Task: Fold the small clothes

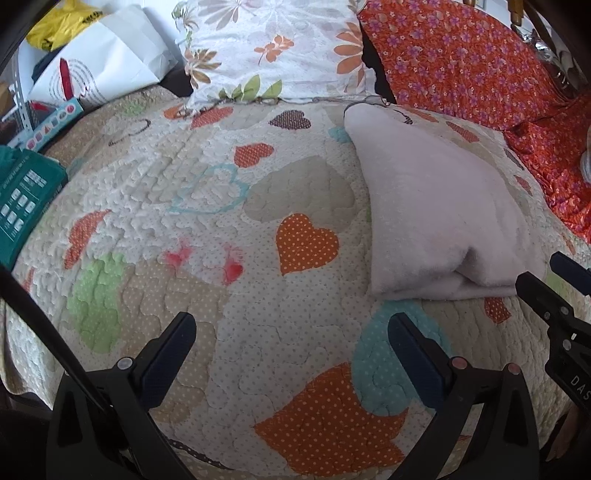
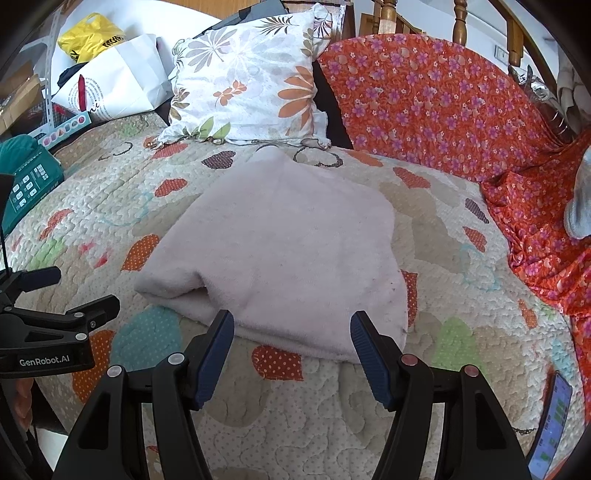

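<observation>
A pale pink fleece garment [image 2: 280, 251] lies folded on the heart-patterned quilt [image 2: 332, 406]; it also shows at the right of the left wrist view [image 1: 436, 206]. My right gripper [image 2: 291, 332] is open and empty, its fingertips just short of the garment's near edge. My left gripper [image 1: 291, 332] is open and empty over bare quilt [image 1: 184, 221], to the left of the garment. The right gripper's fingers [image 1: 543, 291] show at the right edge of the left wrist view, and the left gripper [image 2: 74, 291] at the left edge of the right wrist view.
A floral pillow [image 2: 251, 85] and an orange flowered cloth [image 2: 443, 110] lie at the back. A white paper bag [image 2: 118, 81], a yellow bag [image 2: 88, 35] and a teal package [image 2: 29, 177] sit at the left. A phone [image 2: 554, 413] lies at the quilt's right front.
</observation>
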Action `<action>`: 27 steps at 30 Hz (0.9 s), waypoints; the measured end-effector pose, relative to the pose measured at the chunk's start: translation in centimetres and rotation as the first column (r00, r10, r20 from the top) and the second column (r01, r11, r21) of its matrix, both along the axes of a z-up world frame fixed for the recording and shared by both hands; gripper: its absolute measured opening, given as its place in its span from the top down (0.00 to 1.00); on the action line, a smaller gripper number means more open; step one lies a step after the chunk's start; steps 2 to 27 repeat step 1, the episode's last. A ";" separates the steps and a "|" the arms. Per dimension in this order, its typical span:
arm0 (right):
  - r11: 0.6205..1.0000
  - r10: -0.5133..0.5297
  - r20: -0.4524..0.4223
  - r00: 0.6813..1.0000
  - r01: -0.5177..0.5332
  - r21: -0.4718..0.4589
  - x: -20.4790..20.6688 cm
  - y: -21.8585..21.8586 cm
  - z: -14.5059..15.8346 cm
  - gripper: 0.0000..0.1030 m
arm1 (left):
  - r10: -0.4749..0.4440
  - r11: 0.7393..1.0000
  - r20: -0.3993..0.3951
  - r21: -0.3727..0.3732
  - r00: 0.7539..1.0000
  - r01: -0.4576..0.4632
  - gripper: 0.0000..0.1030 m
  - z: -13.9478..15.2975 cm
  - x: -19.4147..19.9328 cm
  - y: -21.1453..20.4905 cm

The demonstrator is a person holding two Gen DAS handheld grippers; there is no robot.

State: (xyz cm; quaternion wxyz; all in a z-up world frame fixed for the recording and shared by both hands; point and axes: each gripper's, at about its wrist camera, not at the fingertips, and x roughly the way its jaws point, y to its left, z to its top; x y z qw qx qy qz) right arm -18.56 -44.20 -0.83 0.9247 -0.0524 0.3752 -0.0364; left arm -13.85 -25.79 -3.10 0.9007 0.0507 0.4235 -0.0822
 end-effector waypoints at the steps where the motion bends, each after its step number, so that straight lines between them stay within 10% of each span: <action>1: 1.000 -0.001 0.000 1.000 0.001 -0.001 -0.1 0.0 0.0 0.32 | 0.000 1.000 0.008 0.007 1.000 0.000 0.00 0.0 -0.1 0.0; 27: 1.000 -0.001 0.000 1.000 0.001 -0.001 -0.1 0.0 0.0 0.32 | 0.000 1.000 0.008 0.007 1.000 0.000 0.00 0.0 -0.1 0.0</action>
